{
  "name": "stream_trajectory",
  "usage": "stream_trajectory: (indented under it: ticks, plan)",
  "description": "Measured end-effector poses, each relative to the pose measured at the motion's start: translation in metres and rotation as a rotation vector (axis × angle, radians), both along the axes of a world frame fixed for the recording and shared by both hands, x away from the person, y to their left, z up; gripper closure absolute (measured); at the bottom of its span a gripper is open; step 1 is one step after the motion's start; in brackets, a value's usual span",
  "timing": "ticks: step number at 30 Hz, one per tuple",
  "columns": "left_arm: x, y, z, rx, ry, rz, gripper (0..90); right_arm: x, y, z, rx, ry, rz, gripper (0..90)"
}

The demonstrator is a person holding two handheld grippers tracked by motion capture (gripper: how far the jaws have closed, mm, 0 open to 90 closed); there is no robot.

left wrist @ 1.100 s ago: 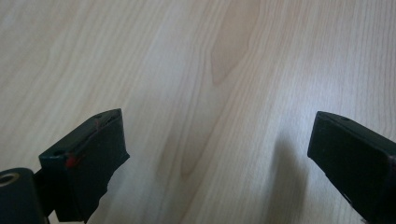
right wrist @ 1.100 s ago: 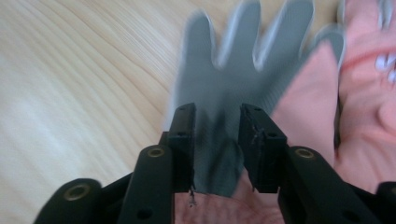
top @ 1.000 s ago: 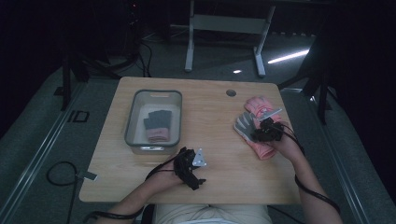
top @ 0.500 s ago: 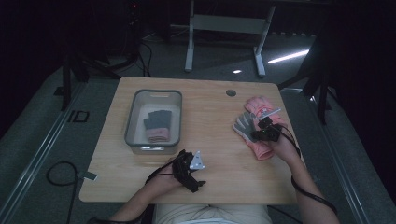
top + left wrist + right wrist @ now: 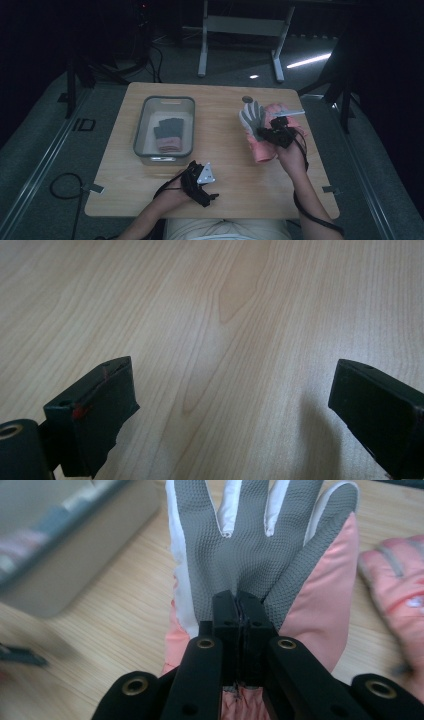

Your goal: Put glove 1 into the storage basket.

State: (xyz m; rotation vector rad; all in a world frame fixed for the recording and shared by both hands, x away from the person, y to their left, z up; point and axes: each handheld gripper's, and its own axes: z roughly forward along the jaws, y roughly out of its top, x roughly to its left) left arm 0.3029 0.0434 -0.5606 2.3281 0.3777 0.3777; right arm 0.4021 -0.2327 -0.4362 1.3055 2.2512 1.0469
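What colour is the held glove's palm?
Grey, textured, on a pink glove; clearest in the right gripper view.

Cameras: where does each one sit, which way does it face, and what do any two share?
High view: above the person's side, looking forward and down at the table; both forearms, left tongs and right tongs show.
Left gripper view: rides the left tongs, facing bare tabletop; jaws apart.
Right gripper view: rides the right tongs, facing the glove they pinch; bin at left.
Shared: high and right gripper views both show the glove, second glove and bin.
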Motion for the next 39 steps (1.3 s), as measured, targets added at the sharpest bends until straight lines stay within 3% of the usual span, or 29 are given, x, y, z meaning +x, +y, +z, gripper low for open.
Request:
stream_trajectory:
  ticks: [5,9,17,19,24,28,32,35,39]
  plan:
    - [0.001,0.001,-0.001,-0.013,0.001,-0.001,4.6,0.000,0.017,-0.006,0.044,0.019,-0.051,88.2]
    - [-0.001,0.000,-0.004,0.001,0.004,-0.011,4.6,0.007,0.026,-0.021,0.059,0.045,-0.107,88.1]
    - [-0.001,0.000,-0.005,-0.004,0.024,-0.042,4.6,0.019,0.045,-0.053,0.023,0.099,-0.166,88.1]
    - [-0.002,0.000,-0.006,-0.003,0.021,-0.045,4.6,0.026,0.054,-0.068,-0.028,0.112,-0.195,88.1]
    - [0.000,0.003,-0.006,-0.029,0.048,-0.050,4.6,0.036,0.060,-0.086,-0.005,0.162,-0.219,86.6]
    - [-0.001,0.002,-0.007,-0.014,0.047,-0.058,4.6,0.039,0.061,-0.095,0.010,0.170,-0.232,83.7]
    - [-0.001,0.001,-0.008,0.000,0.041,-0.059,4.6,0.042,0.059,-0.095,0.034,0.179,-0.237,81.2]
    - [-0.002,0.001,-0.008,-0.003,0.042,-0.059,4.6,0.038,0.056,-0.085,0.060,0.161,-0.227,79.3]
    - [-0.001,0.002,-0.008,-0.013,0.049,-0.068,4.6,0.028,0.042,-0.057,0.089,0.057,-0.191,74.3]
